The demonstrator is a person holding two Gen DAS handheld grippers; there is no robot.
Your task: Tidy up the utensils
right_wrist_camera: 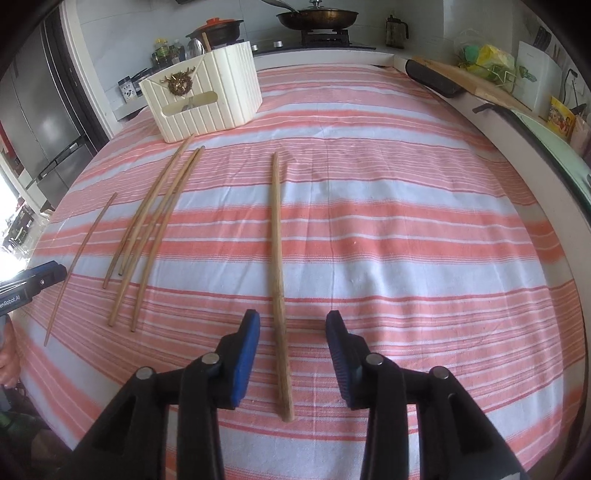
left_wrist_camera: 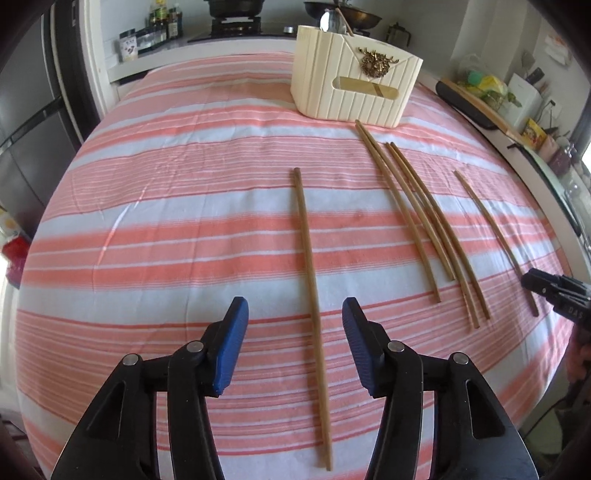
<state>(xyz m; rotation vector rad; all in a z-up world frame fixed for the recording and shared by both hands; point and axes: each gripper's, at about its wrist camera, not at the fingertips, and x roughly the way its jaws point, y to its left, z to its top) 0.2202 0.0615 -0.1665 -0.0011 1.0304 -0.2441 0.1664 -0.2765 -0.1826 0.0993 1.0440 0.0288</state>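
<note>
Several wooden chopsticks lie on a pink-and-white striped cloth. In the left wrist view my left gripper (left_wrist_camera: 295,317) is open, its blue pads either side of one lone chopstick (left_wrist_camera: 310,266). A bunch of chopsticks (left_wrist_camera: 424,221) lies to its right, and another single chopstick (left_wrist_camera: 495,236) lies further right. In the right wrist view my right gripper (right_wrist_camera: 293,328) is open astride that single chopstick (right_wrist_camera: 279,280). The bunch (right_wrist_camera: 147,236) and the left lone chopstick (right_wrist_camera: 77,266) lie to the left. A cream ribbed utensil holder (left_wrist_camera: 354,77) (right_wrist_camera: 207,96) stands at the back with utensils in it.
The striped cloth (left_wrist_camera: 184,221) (right_wrist_camera: 406,221) covers the table. A counter behind holds a stove with pans (right_wrist_camera: 317,16), bottles (left_wrist_camera: 162,22) and a dark tray with a wooden board (left_wrist_camera: 472,103). A fridge (right_wrist_camera: 44,122) stands at the left.
</note>
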